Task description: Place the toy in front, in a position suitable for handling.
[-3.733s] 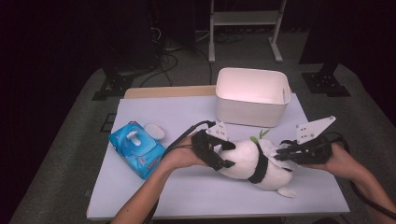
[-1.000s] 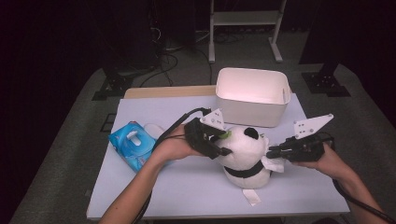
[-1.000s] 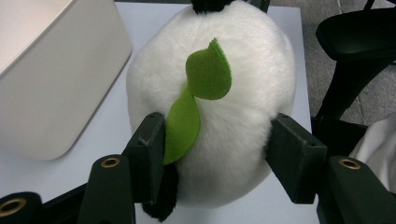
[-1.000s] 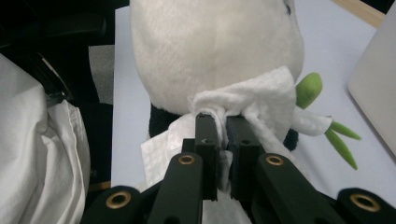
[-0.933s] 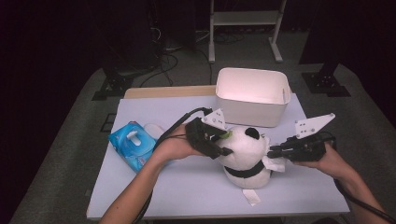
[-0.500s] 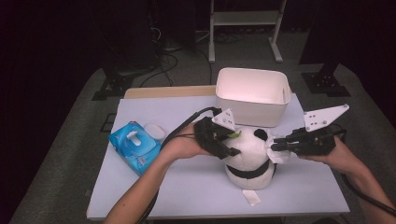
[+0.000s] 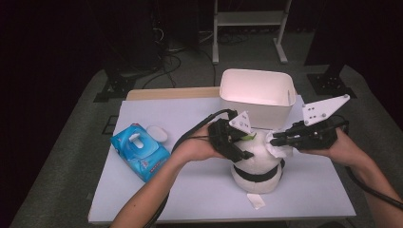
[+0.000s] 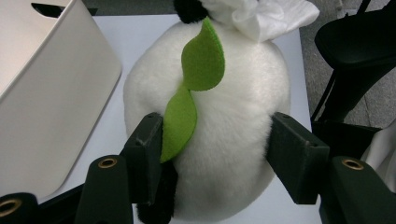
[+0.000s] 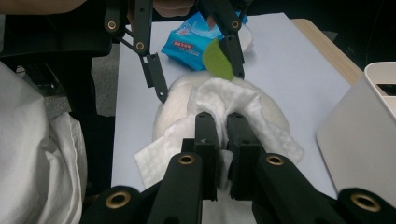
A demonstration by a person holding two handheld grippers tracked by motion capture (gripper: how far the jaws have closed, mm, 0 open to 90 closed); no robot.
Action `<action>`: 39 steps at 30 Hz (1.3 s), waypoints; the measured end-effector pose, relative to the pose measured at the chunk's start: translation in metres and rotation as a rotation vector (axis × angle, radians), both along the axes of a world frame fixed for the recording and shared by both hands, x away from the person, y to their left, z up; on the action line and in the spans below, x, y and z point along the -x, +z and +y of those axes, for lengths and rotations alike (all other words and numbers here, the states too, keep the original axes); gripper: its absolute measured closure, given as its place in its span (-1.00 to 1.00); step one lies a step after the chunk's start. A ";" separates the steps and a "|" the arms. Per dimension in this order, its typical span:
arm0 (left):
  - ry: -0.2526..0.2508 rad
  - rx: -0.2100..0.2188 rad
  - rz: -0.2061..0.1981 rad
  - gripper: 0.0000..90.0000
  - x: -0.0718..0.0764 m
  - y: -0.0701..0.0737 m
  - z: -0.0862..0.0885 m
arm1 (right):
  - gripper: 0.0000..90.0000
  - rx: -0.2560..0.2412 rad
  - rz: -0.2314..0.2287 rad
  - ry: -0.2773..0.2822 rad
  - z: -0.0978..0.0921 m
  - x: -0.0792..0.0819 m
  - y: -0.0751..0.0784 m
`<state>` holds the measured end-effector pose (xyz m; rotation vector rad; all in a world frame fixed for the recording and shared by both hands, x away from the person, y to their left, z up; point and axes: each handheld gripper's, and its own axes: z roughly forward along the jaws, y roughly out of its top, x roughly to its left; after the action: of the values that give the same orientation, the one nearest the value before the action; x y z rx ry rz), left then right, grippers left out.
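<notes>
- A blue wipes pack lies at the left of the worktop, with a small white lid just beside its far corner.
- The left gripper reaches in from the left and is clamped on the plush toy's white head; in the left gripper view its jaws press the fur on both sides, one jaw overlapping the green felt leaf.
- The plush toy stands upright near the middle of the worktop, right of the wipes pack and just in front of the white bin. It has a white body with a black band around it.
- A small white tag or scrap lies on the worktop just in front of the toy.
- The right gripper comes in from the right, jaws pinched on a white wipe that lies draped over the top of the toy's head.
- The white bin sits at the far edge, open side up, well apart from the wipes pack.
</notes>
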<state>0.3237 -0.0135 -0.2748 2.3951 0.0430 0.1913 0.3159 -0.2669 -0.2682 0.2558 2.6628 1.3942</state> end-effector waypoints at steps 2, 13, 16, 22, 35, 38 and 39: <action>-0.002 0.002 0.001 -0.12 0.000 -0.001 -0.001 | 0.86 0.036 -0.006 -0.002 0.002 -0.001 0.000; 0.024 0.013 0.014 -0.42 -0.008 -0.006 -0.001 | 0.87 0.113 0.018 -0.034 -0.007 -0.001 -0.007; 0.032 0.003 0.054 -0.51 -0.014 -0.017 0.001 | 0.87 0.103 0.028 -0.045 -0.010 -0.001 -0.009; 0.022 0.041 0.096 -0.33 -0.020 -0.029 0.006 | 0.87 0.092 0.034 -0.053 -0.014 -0.002 -0.011; 0.002 0.047 0.059 0.02 -0.013 -0.013 0.016 | 0.86 0.025 0.001 -0.003 0.000 0.000 0.008; 0.009 0.039 0.045 0.02 -0.011 -0.013 0.014 | 0.86 0.050 -0.018 0.017 0.012 -0.001 0.010; 0.009 0.039 0.047 0.02 -0.011 -0.013 0.015 | 0.86 0.056 -0.017 0.013 0.013 -0.001 0.011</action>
<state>0.3350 0.0019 -0.2878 2.3608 0.0781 0.1370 0.3172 -0.2538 -0.2573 0.2200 2.6894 1.3166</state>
